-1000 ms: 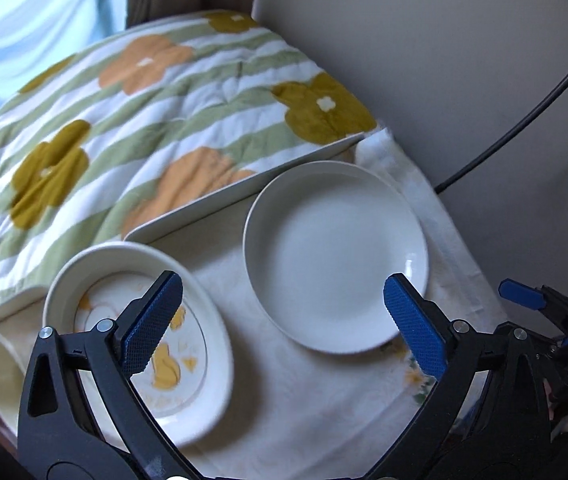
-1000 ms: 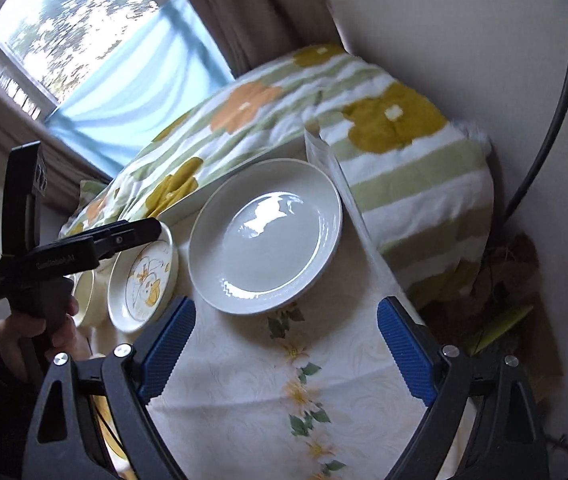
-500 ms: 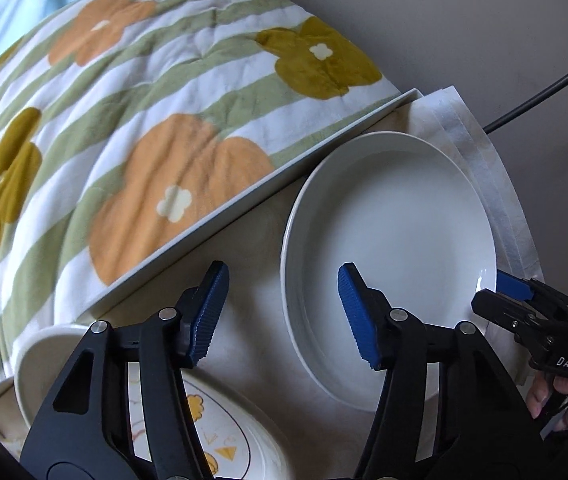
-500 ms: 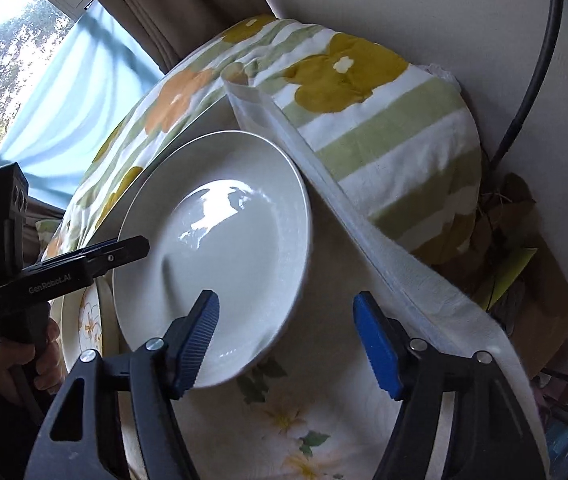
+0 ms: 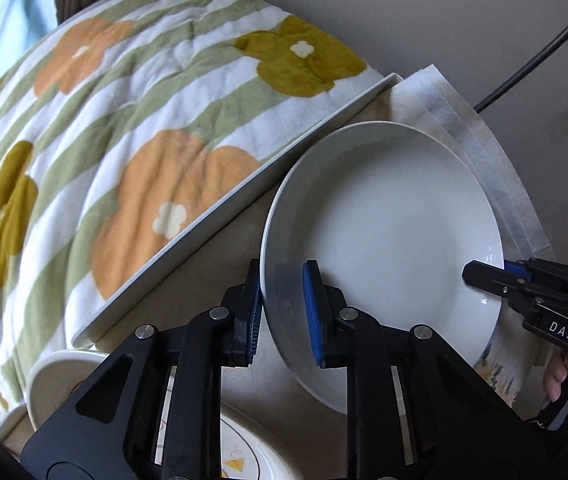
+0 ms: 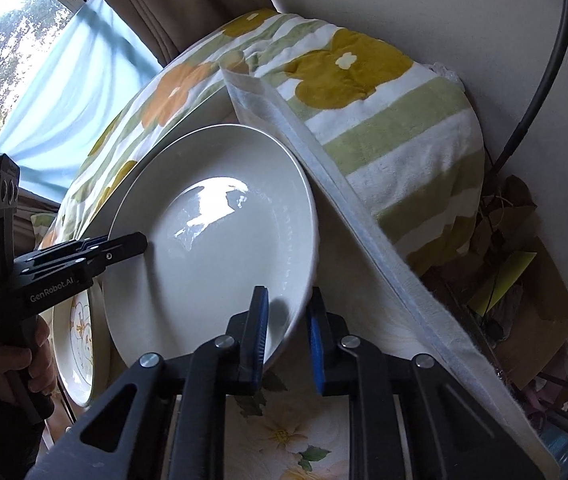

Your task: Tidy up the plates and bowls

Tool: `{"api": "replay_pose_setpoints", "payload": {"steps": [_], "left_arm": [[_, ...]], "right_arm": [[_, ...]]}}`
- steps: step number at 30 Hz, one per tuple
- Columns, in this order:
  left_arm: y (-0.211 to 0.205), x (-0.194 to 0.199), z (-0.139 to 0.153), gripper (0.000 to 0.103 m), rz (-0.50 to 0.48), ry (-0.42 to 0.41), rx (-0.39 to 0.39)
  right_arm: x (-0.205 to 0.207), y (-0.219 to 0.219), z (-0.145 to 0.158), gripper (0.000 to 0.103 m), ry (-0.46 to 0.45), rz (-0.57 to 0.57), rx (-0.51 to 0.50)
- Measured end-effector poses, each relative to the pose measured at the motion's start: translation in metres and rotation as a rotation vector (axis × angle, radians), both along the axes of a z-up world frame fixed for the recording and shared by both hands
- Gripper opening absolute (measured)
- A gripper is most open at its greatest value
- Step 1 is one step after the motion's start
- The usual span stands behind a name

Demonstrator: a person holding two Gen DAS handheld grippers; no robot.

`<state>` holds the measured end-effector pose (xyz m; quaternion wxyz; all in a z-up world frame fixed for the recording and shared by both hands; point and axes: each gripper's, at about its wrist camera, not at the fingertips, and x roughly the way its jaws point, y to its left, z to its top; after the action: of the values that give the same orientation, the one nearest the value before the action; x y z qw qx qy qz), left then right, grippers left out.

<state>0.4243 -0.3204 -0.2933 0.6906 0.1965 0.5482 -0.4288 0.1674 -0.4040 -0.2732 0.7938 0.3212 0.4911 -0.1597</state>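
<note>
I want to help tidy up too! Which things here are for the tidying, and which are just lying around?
For the job:
white plate, pinched at its rim by the left gripper and right gripper
patterned plate

Just lying about:
flowered blanket
tablecloth
black cable

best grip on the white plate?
The rim. The white plate is wide and shallow, so pinch its raised edge from opposite sides, one pad inside, one outside. That is how the left gripper and the right gripper sit now, having just closed on it.
</note>
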Motion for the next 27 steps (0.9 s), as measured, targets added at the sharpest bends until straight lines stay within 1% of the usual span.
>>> {"api": "replay_pose_setpoints", "payload": {"steps": [2,6,10,15,18,21,24,27], "left_arm": [[0.0,-0.001,0.0,0.017,0.0,-0.003,0.003],[-0.001,-0.008,0.006,0.017,-0.007,-0.039,0.005],[0.001,-0.013,0.014,0.017,0.014,-0.062,-0.004],[0.009,-0.022,0.026,0.017,0.051,-0.088,-0.016],[0.02,-0.031,0.04,0.017,0.088,-0.095,-0.039],[0.033,-0.044,0.059,0.017,0.126,-0.12,-0.06],[0.05,-0.06,0.078,0.017,0.179,-0.147,-0.072],[0.072,-0.079,0.097,0.017,0.236,-0.174,-0.088]], "right_arm": [[-0.001,-0.001,0.0,0.017,-0.007,0.003,0.007],[-0.002,-0.001,0.001,0.017,-0.01,0.023,-0.012],[-0.002,-0.002,0.003,0.017,-0.023,0.047,-0.021],[-0.005,0.004,0.015,0.017,-0.05,0.115,-0.093],[-0.009,0.006,0.028,0.017,-0.069,0.155,-0.115],[-0.013,0.009,0.04,0.017,-0.085,0.197,-0.12],[-0.017,0.019,0.057,0.017,-0.087,0.266,-0.146],[-0.025,0.032,0.074,0.017,-0.108,0.34,-0.166]]}}
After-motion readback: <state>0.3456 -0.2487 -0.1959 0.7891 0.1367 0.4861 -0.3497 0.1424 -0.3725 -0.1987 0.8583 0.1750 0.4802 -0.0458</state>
